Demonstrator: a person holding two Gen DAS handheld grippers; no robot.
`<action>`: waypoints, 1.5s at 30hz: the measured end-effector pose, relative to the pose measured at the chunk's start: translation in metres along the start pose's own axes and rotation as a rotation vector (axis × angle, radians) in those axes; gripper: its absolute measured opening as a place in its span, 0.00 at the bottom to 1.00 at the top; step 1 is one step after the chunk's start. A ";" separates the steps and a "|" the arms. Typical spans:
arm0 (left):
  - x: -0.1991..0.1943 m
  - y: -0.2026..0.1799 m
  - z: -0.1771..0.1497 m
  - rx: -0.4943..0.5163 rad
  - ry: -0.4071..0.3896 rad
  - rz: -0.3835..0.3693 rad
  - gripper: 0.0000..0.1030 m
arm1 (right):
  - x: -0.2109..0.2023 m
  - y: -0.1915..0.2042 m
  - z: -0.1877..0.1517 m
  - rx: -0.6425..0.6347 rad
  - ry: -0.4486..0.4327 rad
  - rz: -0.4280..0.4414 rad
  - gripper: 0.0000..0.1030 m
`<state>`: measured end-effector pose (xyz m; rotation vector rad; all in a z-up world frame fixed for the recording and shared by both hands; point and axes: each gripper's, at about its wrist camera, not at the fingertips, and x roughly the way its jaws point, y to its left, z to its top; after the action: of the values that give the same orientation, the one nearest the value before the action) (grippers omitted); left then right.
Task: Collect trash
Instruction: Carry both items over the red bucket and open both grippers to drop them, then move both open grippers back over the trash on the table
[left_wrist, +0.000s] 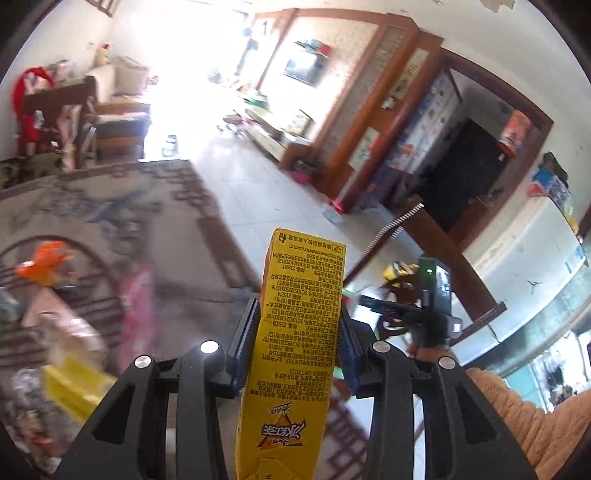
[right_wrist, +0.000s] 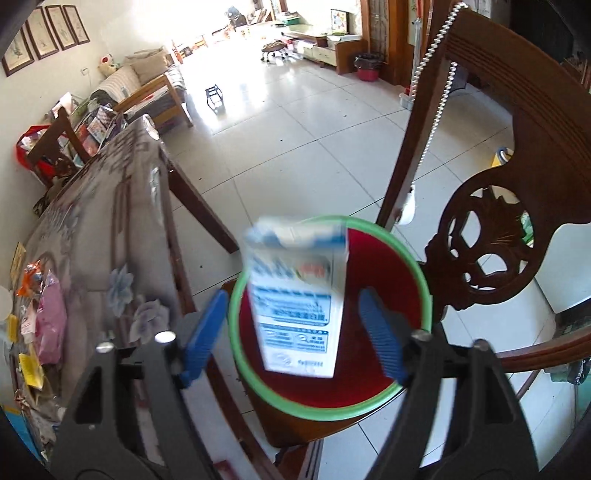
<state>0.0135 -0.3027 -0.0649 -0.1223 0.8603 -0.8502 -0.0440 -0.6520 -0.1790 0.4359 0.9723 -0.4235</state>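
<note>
Directly below the spread right gripper (right_wrist: 295, 332), the white-and-blue carton (right_wrist: 295, 295) hangs free between its blue pads, long axis upright, over the green-rimmed red bin (right_wrist: 384, 258), while the left gripper (left_wrist: 295, 347) pinches a yellow carton (left_wrist: 295, 332) pointing straight ahead
</note>
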 end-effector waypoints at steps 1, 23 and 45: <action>0.017 -0.010 0.002 0.009 0.018 -0.027 0.36 | -0.002 -0.004 -0.001 0.005 -0.007 -0.001 0.78; 0.200 -0.118 -0.003 0.172 0.161 -0.123 0.73 | -0.108 -0.060 -0.048 0.071 -0.143 -0.116 0.81; -0.138 0.134 -0.082 -0.254 -0.146 0.559 0.79 | -0.072 0.251 -0.074 -0.478 0.030 0.365 0.83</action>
<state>-0.0118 -0.0967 -0.0904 -0.1541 0.8055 -0.2043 0.0017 -0.3926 -0.1133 0.1765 0.9620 0.1474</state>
